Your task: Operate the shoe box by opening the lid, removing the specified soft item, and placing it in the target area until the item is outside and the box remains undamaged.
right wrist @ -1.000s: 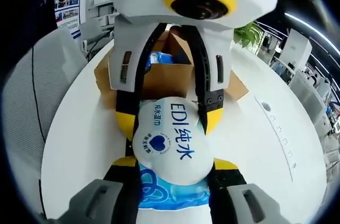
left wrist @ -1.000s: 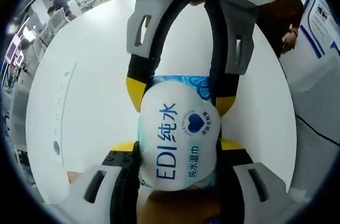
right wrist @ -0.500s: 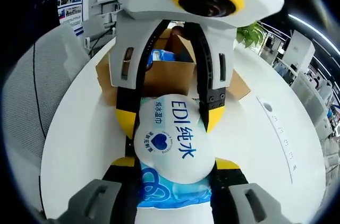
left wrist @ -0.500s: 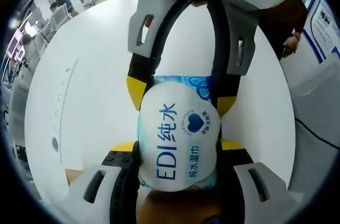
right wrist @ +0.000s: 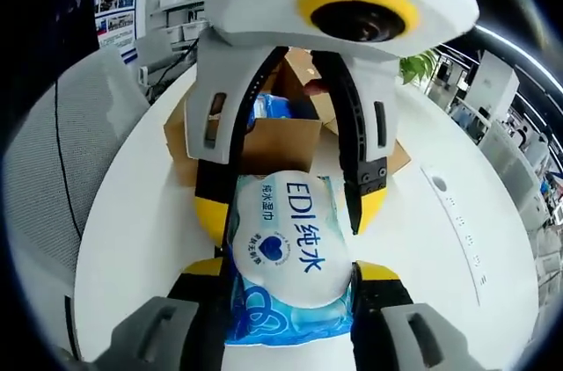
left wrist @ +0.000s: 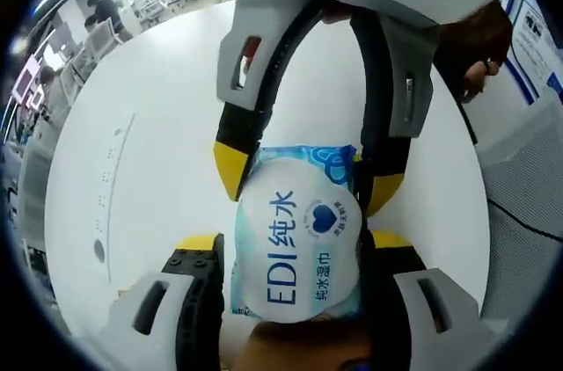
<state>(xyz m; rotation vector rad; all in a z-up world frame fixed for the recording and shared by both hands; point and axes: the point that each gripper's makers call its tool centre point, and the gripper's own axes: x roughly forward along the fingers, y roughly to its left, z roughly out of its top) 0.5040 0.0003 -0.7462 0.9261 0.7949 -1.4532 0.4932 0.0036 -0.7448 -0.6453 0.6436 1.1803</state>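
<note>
A soft blue-and-white wet-wipe pack (left wrist: 297, 239) (right wrist: 290, 252) with a white round lid label is held above the white table (left wrist: 158, 142), between both grippers, which face each other. In the left gripper view my left gripper (left wrist: 293, 241) rises from the bottom, shut on the pack's near end. My right gripper (left wrist: 308, 179) comes down from the top onto the far end. In the right gripper view my right gripper (right wrist: 288, 270) is shut on the pack, and my left gripper (right wrist: 290, 211) is shut on the other end. Behind stands the open brown cardboard shoe box (right wrist: 273, 138).
Another blue pack (right wrist: 268, 109) shows inside the box, and a box flap (right wrist: 396, 157) lies on the table to the right. A grey mesh chair (right wrist: 53, 178) stands at the table's edge. A person (left wrist: 475, 46) stands beyond the table. Office desks fill the background.
Both views have shifted slightly. The pack now looks flatter and more of its blue wrapper shows between the jaws. Both grippers still hold it.
</note>
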